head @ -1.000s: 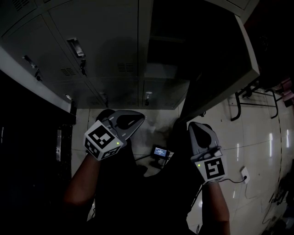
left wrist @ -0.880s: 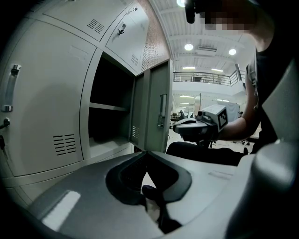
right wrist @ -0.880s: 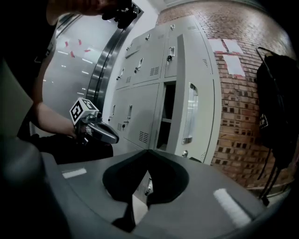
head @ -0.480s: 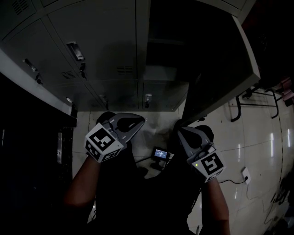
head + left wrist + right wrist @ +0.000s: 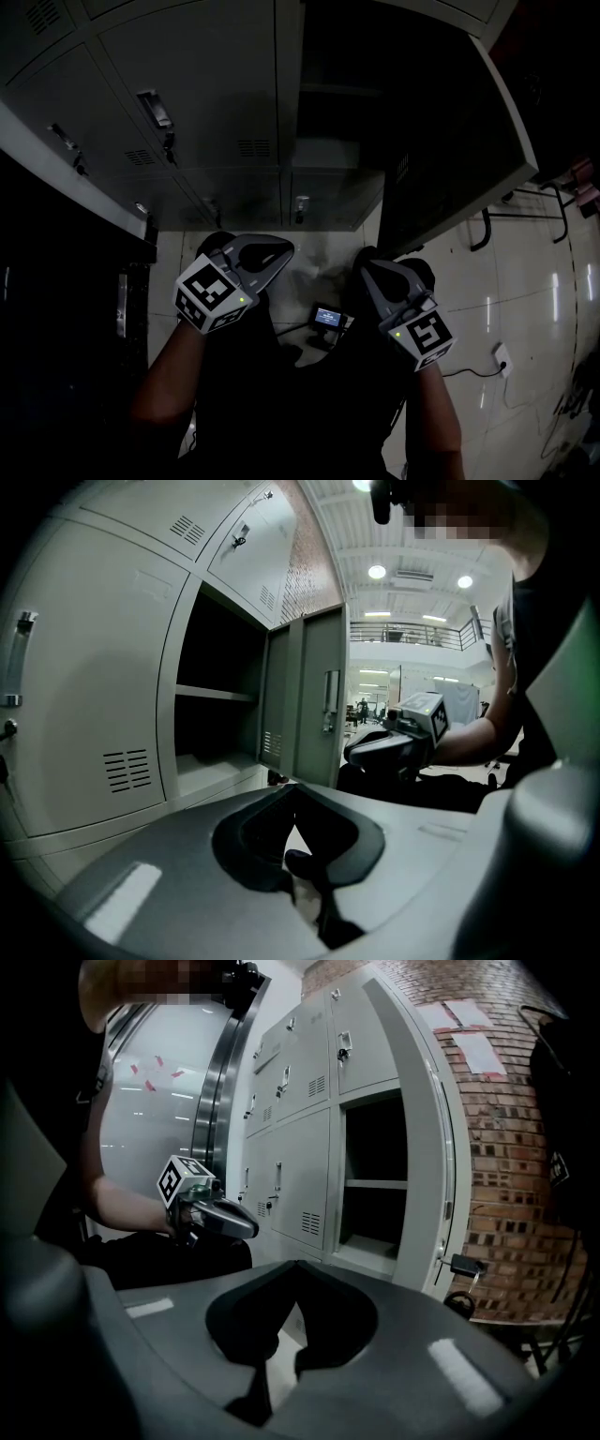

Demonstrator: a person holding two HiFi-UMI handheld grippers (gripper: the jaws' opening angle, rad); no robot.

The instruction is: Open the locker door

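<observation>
The grey locker door (image 5: 450, 141) stands swung out to the right, and the dark compartment (image 5: 337, 84) with one shelf lies open behind it. My left gripper (image 5: 281, 248) is held low in front of the lockers, shut and empty. My right gripper (image 5: 366, 264) hangs beside it, below the door's lower edge, shut with nothing between its jaws. In the left gripper view the left gripper (image 5: 295, 789) points at the open door (image 5: 319, 705). In the right gripper view the right gripper (image 5: 298, 1267) faces the compartment (image 5: 375, 1185) and the door (image 5: 422, 1147). Neither gripper touches the locker.
Closed locker doors with handles (image 5: 155, 103) fill the left of the bank. A padlock (image 5: 466, 1266) hangs at the open door's edge. A small device (image 5: 328, 315) lies on the tiled floor between my feet. A metal frame (image 5: 525, 206) stands at the right, a brick wall (image 5: 506, 1204) beyond.
My right gripper has drifted left and a little up, closer to the left one. The left gripper has hardly moved. The door stays open.
</observation>
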